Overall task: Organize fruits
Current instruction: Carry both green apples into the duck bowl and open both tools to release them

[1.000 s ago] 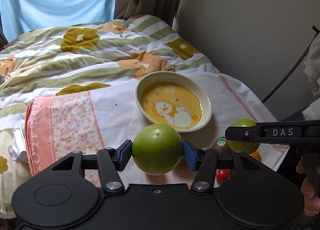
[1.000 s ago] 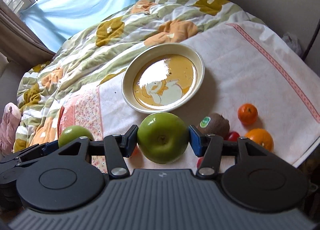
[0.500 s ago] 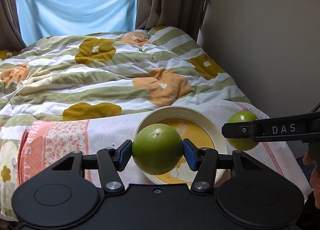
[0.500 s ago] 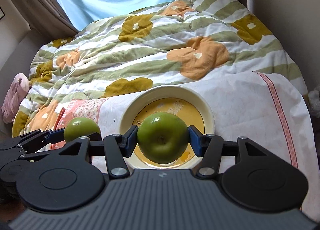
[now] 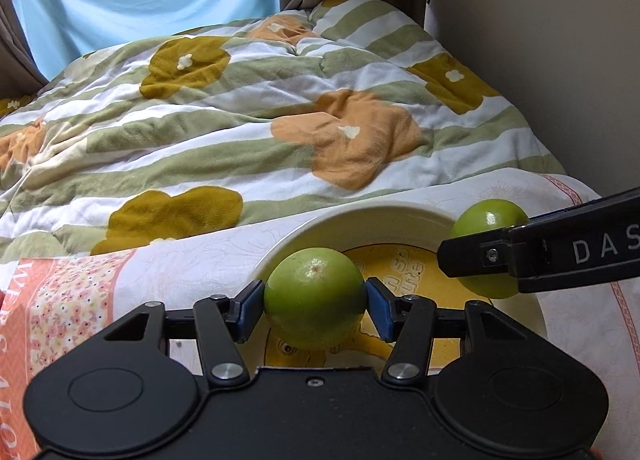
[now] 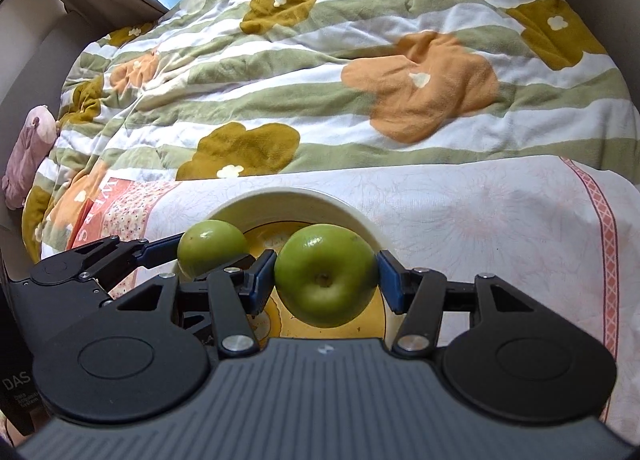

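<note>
Behind everything we see a flowery blanket on a bed. From the left camera, our left gripper squeezes a green fruit over the bowl. From the right camera, our right gripper squeezes a green apple over that bowl too

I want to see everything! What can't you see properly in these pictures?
- Left wrist view: the bowl picture is mostly hidden by the left gripper and its green fruit.
- Right wrist view: the right gripper and its green apple cover the bowl's near side.
- Neither view shows whether either fruit touches the bowl.
</note>
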### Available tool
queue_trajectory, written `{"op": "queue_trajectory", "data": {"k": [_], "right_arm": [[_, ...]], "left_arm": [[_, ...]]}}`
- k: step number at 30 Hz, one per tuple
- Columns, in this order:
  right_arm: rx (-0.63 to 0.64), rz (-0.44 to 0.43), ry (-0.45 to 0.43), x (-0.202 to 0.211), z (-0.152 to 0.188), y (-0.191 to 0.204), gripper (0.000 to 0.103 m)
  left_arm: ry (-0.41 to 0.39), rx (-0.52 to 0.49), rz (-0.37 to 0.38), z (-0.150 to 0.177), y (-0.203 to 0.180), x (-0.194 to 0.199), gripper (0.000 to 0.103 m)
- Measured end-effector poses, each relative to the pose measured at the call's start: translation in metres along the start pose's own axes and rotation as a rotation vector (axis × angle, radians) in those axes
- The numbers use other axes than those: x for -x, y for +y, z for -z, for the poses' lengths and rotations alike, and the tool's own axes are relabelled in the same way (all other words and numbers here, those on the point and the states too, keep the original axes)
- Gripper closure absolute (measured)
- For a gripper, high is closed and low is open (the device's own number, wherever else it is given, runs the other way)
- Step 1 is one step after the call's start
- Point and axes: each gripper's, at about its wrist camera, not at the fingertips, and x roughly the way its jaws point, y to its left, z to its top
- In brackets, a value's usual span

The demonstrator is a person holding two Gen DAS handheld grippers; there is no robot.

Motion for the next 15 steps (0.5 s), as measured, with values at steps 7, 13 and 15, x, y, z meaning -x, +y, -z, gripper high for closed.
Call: {"op": "queue_trajectory", "data": {"k": [7,13,15], "right_arm": [[-0.001,-0.017,0.018,-0.004,-0.005,-0.006,0.034],[0.039,-0.026,0.022,-0.001,-0.001,0.0,0.034],[0.071,-0.024,0.017,0.001,0.001,0.005,0.034]], "left_arm": [[-0.039,-0.061,-0.046,0.0,-0.014,0.006,0.006],[-0.037,-0.055,-0.058,0.007,-0.012,0.029,0.005],[-0.036,-0.042,-0.061,0.012,-0.01,0.036,0.005]]}}
